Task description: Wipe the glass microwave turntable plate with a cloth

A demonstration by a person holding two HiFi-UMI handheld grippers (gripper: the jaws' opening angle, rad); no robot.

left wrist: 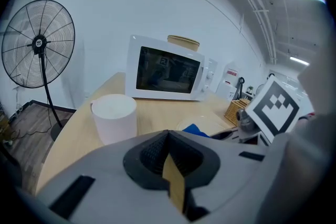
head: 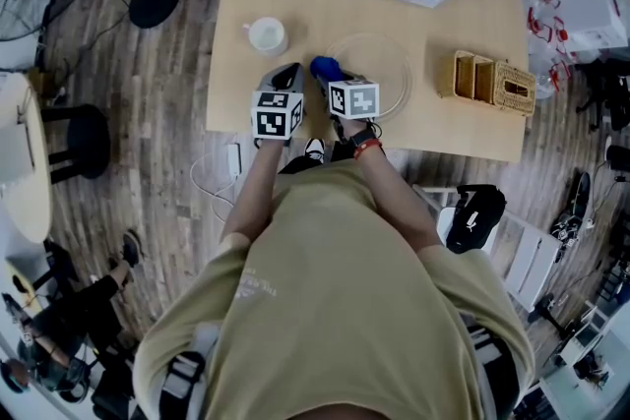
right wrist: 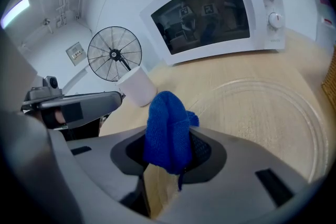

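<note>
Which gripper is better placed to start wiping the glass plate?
Right. The right gripper is shut on the blue cloth at the glass plate's rim; the left gripper is shut, empty, near the white cup.

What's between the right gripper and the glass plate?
Only the blue cloth, clamped in the right gripper at the near rim of the glass plate. It shows clearest in the right gripper view.

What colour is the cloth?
The cloth is bright blue, clearest in the right gripper view.
</note>
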